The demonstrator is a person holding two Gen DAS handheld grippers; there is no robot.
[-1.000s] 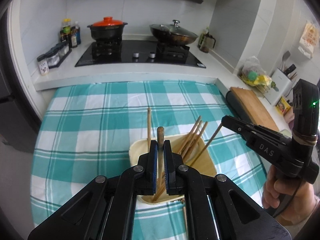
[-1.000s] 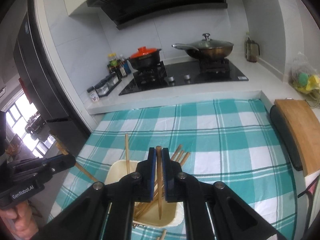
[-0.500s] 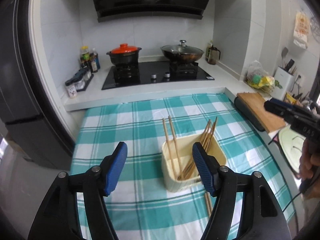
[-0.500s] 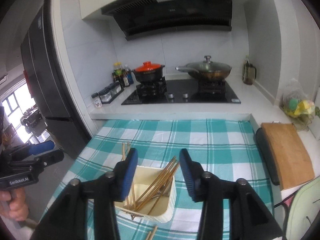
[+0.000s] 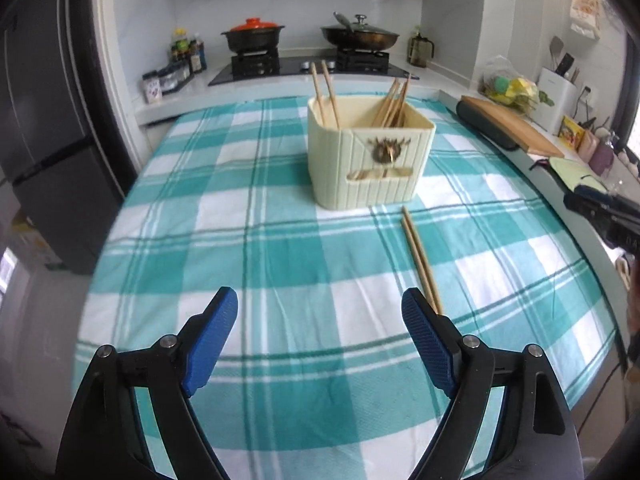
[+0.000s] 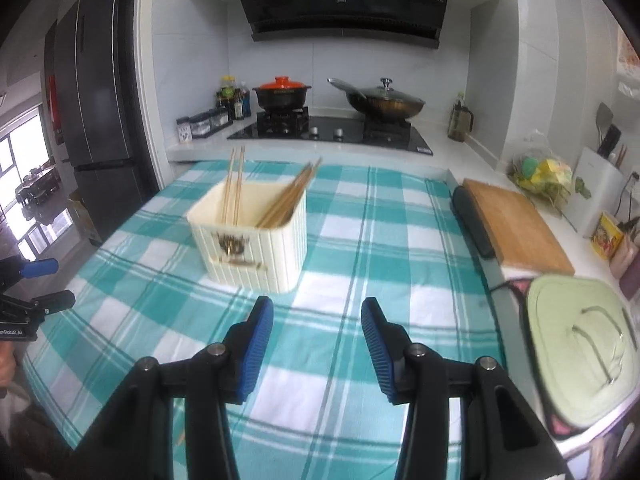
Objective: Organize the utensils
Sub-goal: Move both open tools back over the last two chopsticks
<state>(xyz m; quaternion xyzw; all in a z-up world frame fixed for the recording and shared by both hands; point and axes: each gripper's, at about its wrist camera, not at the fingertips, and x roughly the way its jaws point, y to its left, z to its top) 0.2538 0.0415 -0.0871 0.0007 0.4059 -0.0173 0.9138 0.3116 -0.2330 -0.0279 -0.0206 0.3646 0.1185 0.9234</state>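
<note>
A cream utensil holder (image 5: 370,156) (image 6: 252,240) stands on the teal checked tablecloth (image 5: 256,248) with several wooden chopsticks (image 5: 394,100) (image 6: 290,196) leaning inside it. Two loose chopsticks (image 5: 420,258) lie side by side on the cloth just in front of the holder. My left gripper (image 5: 319,304) hovers well short of the holder, its jaws opening with nothing between them; its right finger (image 5: 424,332) sits over the near ends of the loose pair. My right gripper (image 6: 317,308) is open and empty, a little nearer the holder.
Behind the table runs a counter with a black hob (image 6: 332,132), an orange-lidded pot (image 6: 282,92) and a lidded wok (image 6: 384,100). A wooden cutting board (image 6: 516,224) and a pale green lid (image 6: 580,344) lie to the right. A dark fridge (image 5: 48,128) stands left.
Both grippers were shut on a chopstick over the holder; they let go, opened, and pulled back and lower. The holder now stands farther off in both views.
</note>
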